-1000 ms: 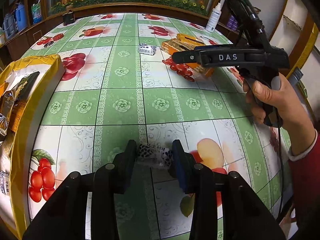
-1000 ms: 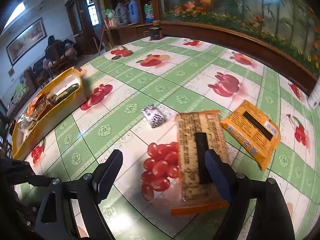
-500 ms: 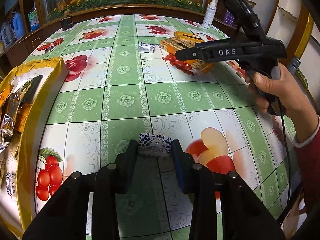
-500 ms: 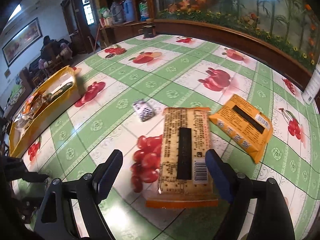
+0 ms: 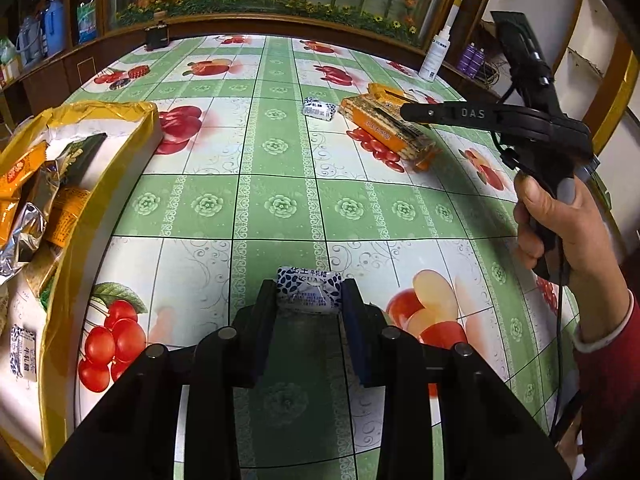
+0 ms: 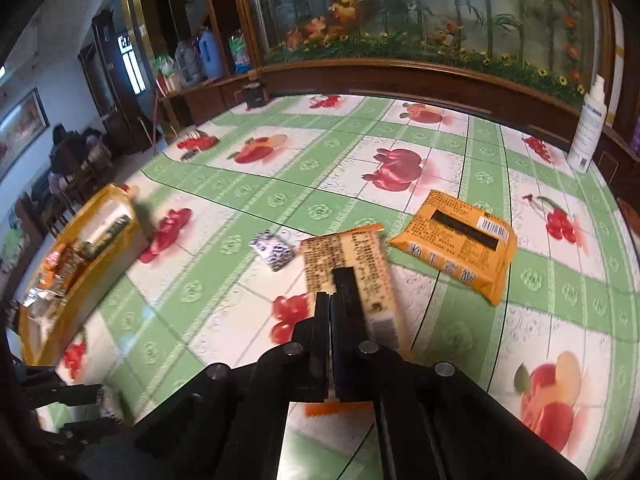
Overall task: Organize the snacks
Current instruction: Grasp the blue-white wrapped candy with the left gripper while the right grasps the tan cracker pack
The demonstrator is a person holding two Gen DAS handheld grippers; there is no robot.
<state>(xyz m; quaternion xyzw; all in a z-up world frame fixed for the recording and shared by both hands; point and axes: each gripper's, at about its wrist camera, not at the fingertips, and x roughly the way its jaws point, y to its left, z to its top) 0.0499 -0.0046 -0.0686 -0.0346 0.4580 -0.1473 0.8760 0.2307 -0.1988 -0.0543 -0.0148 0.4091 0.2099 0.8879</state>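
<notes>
Blue-white candy (image 5: 309, 291) held up; another (image 6: 273, 253) beside a long cracker pack (image 6: 352, 276) (orange pack (image 6: 460, 240) just beyond).

Light is being reflected by the glossy, smooth plastic tablecloth (image 5: 280, 204). A shiny printed wrapper is being shown on the candy (image 5: 309, 290). The bag (image 5: 68, 264) is being seen as glossy yellow film. The grippers' matt black plastic is being displayed.
</notes>
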